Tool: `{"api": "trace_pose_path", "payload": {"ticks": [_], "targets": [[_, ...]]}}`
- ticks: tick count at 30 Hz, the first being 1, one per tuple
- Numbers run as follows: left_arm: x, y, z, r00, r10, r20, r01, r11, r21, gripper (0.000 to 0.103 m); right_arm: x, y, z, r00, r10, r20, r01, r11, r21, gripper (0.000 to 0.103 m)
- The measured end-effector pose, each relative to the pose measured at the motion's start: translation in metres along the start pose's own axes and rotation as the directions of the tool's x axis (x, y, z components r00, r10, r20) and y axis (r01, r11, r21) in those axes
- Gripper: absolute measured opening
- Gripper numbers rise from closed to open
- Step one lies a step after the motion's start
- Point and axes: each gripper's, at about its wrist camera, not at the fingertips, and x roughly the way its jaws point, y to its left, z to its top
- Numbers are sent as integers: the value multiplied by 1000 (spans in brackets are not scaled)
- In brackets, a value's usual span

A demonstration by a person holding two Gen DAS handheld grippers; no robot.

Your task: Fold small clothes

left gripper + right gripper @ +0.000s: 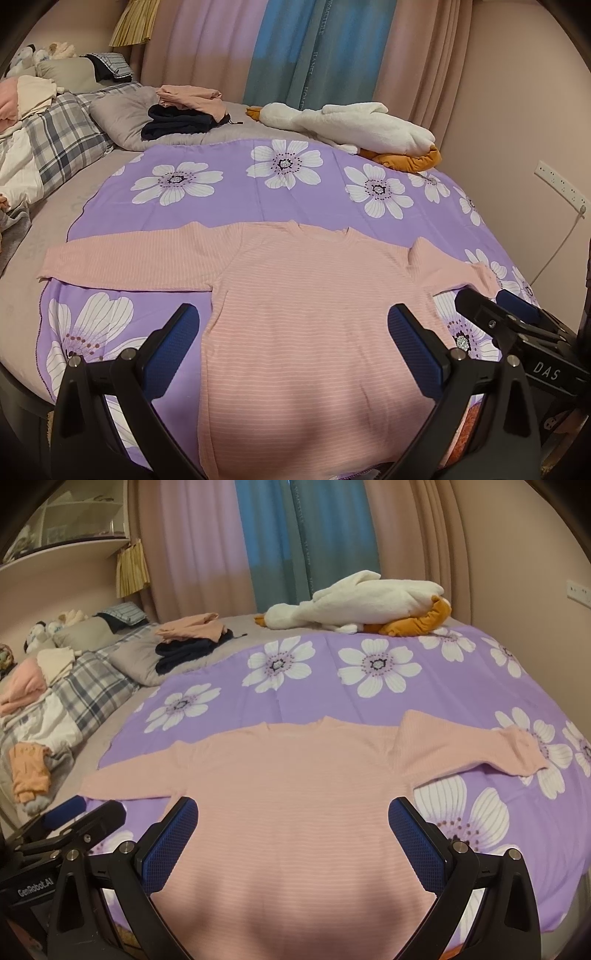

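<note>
One pink shirt [306,317] is lying flat on the purple flowered sheet [236,184], both sleeves spread out. Two grippers are hovering over its hem, left gripper [293,345] and right gripper [293,834] both with jaws released, holding nothing. "DAS" and "GenRobot.AI" are showing on their bodies. One plush goose [354,125] is resting beyond.
</note>
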Motion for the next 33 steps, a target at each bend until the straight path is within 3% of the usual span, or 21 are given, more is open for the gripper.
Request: {"api": "trace_pose_path", "payload": {"ticks": [13, 20, 33], "targets": [[-5, 1, 9, 999, -31, 12, 31, 999, -19, 102, -3, 10, 12, 1000, -2, 2, 2, 999, -37, 102], [-1, 9, 15, 1000, -21, 14, 21, 998, -51, 102, -3, 19, 29, 998, 49, 28, -46, 995, -94, 102], [16, 9, 28, 999, -33, -13, 32, 994, -101, 102, -7, 9, 73, 985, 165, 40, -161, 982, -98, 102]]}}
